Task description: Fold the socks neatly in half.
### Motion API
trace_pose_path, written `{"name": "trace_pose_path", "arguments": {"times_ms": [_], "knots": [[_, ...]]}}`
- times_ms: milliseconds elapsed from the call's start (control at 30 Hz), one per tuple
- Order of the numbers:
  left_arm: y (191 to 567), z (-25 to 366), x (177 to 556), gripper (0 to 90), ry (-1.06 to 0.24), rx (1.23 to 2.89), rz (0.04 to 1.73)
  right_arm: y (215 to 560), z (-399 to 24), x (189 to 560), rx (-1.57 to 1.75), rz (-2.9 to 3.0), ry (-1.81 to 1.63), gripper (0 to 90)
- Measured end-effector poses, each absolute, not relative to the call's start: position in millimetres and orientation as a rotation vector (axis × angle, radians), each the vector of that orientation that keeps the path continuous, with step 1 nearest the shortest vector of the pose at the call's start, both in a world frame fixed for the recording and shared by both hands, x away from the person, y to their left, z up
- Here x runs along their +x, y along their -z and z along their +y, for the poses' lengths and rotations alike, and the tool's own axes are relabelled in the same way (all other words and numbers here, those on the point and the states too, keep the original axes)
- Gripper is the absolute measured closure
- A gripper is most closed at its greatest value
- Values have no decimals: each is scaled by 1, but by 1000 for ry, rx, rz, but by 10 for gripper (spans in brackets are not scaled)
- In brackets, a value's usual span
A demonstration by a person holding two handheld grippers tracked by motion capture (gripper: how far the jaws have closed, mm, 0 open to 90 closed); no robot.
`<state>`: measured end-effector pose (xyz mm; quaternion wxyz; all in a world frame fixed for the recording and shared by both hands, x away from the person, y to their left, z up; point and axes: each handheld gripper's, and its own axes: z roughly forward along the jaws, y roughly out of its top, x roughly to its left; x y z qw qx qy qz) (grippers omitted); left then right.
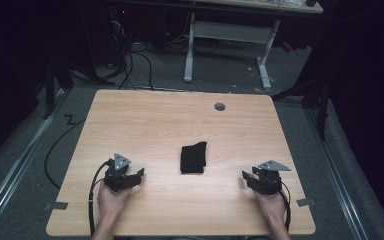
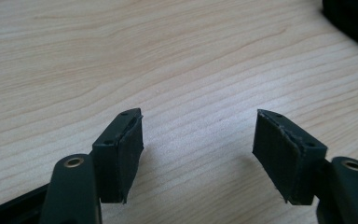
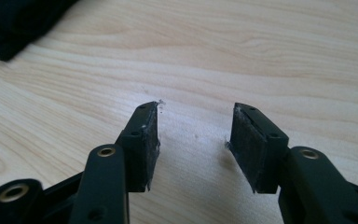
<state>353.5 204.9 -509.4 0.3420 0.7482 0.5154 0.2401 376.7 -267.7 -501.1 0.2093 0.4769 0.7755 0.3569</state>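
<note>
Cloth: black folded cloth point(image 1: 193, 157) lies mid-table point(image 1: 180, 120), far from every edge.
Left gripper point(image 1: 130, 179): spread, empty, bare wood around.
Right gripper point(image 1: 250, 179): spread, empty, near the front edge.

Overhead light is falling evenly on my wooden table point(image 1: 145, 120), while the room around it is sinking into near black. Close up, the grain is washing out pale and slightly soft toward the far edge. My pads point(image 3: 148, 140) are casting faint shadows beneath. The dark cloth point(image 1: 193, 157) is showing no detail.
</note>
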Motion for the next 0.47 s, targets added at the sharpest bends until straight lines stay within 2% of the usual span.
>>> {"name": "trace_pose_path", "arguments": {"times_ms": [167,267,467], "knots": [[509,206,352,308,-623,1945,1346,508,-268,376,1332,2137,-978,490],[510,205,352,291,-621,1946,1346,508,-265,375,1325,2127,-946,442],[510,205,351,269,-624,1942,1359,508,-266,376,1339,2123,-947,432]]}}
